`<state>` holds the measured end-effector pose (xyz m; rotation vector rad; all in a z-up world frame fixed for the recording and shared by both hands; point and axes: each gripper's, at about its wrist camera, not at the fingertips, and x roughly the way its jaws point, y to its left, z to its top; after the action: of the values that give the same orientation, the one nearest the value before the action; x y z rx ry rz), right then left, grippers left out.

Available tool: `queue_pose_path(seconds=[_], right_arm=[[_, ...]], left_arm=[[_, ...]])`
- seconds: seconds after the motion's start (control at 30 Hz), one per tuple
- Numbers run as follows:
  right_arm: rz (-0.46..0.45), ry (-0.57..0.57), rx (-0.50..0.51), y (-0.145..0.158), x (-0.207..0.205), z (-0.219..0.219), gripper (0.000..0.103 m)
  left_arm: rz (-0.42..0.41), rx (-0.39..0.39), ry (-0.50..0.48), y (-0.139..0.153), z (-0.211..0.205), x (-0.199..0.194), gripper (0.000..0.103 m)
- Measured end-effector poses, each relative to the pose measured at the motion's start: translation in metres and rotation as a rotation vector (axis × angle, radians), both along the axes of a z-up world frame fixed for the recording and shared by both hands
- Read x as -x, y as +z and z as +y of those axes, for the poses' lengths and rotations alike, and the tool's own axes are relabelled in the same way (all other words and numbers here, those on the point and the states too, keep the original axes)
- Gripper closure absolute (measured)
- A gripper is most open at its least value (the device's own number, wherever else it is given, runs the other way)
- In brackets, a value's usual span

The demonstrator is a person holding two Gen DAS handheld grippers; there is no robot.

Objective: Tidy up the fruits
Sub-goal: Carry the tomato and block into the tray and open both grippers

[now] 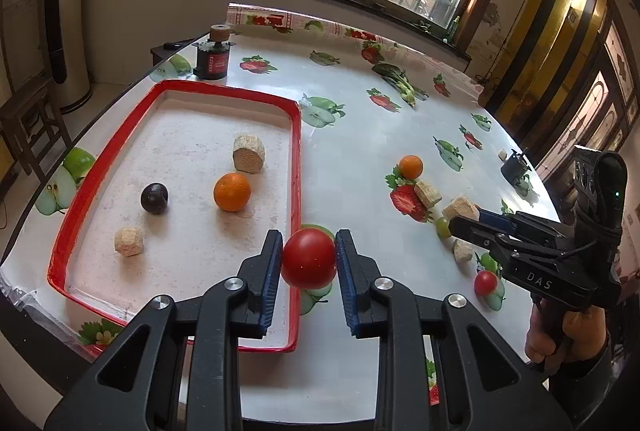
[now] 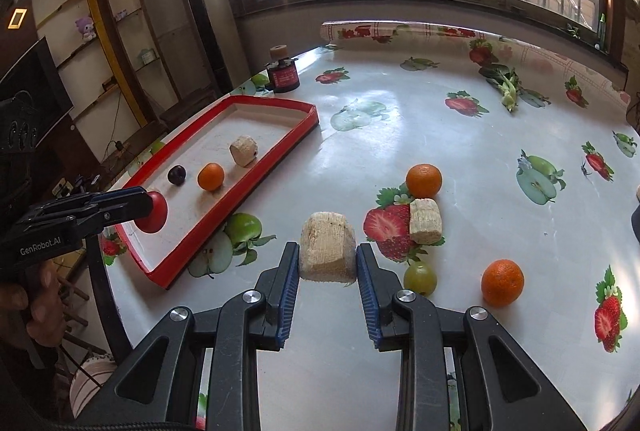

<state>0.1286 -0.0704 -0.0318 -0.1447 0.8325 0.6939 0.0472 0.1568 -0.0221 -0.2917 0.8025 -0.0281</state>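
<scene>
left wrist: left gripper (image 1: 308,258) jaws pinching red tomato (image 1: 308,258), hovering at red tray (image 1: 296,167) near rim; smooth round skin, risking slipping out or dropping outside the rim | right wrist: right gripper (image 2: 328,263) jaws pinching beige block (image 2: 328,251) over tabletop (image 2: 400,135); green grape (image 2: 419,278) sitting just beside, risking getting knocked

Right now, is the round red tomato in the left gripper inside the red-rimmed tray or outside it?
Not yet in the tray: the round red tomato is held aloft, clamped in the left gripper, above the red-rimmed tray's near edge.
</scene>
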Motion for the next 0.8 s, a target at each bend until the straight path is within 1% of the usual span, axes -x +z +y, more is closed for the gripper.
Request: queue_pose_path(seconds=[0.43, 0.8], right_arm=[[0.005, 0.098, -0.008, 0.005, -0.006, 0.056, 0.074], [0.022, 0.15, -0.024, 0.008, -0.035, 0.108, 0.074]], left_arm=[[-0.004, -0.006, 0.075, -0.001, 0.039, -0.002, 0.079], [-0.006, -0.023, 0.131, 0.001, 0.074, -0.02, 0.079]])
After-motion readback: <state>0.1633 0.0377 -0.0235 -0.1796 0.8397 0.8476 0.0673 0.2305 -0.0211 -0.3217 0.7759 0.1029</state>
